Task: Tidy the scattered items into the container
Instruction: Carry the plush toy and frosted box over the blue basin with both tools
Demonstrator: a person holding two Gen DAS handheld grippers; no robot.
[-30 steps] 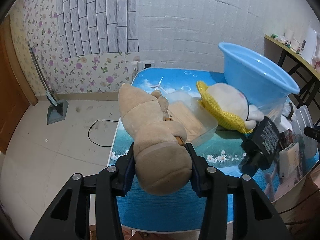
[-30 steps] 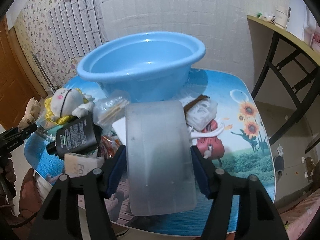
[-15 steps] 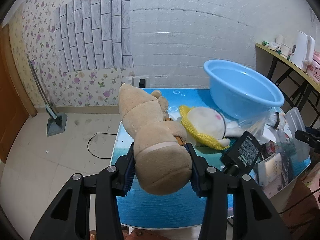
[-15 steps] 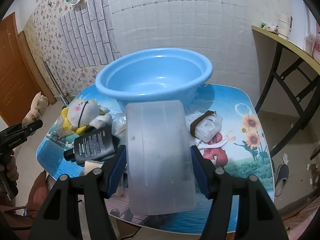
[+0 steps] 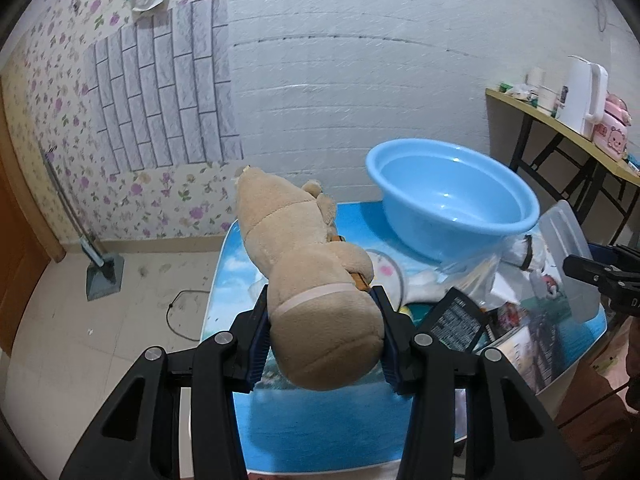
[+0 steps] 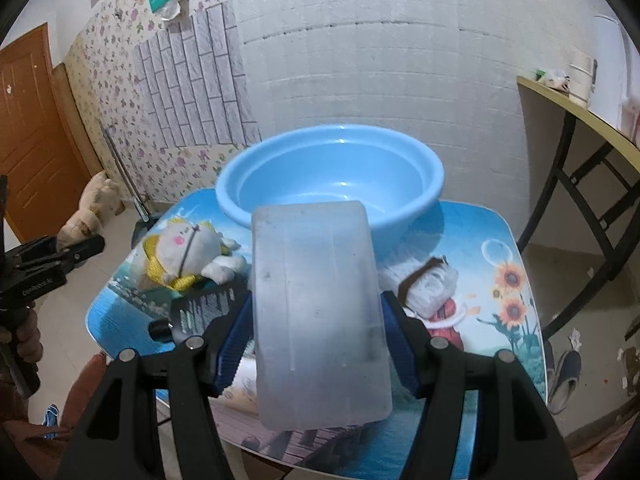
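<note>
My left gripper (image 5: 322,334) is shut on a tan plush bear (image 5: 304,264), lifted above the table's left part. My right gripper (image 6: 320,320) is shut on a translucent plastic box (image 6: 318,312), held above the table in front of the blue basin (image 6: 332,180). The same blue basin (image 5: 452,196) stands empty at the back of the table. On the table lie a white and yellow plush toy (image 6: 184,250), a black bottle (image 6: 196,312) and a white bundle with a brown band (image 6: 430,286).
The small table (image 6: 480,240) has a picture print and rounded edges. A side table (image 5: 560,128) with a kettle stands at the right wall. A dustpan (image 5: 102,272) and a cable lie on the floor left of the table.
Both grippers have risen with their loads. The basin now shows lower and its inside is more in view. Neither grip has changed.
</note>
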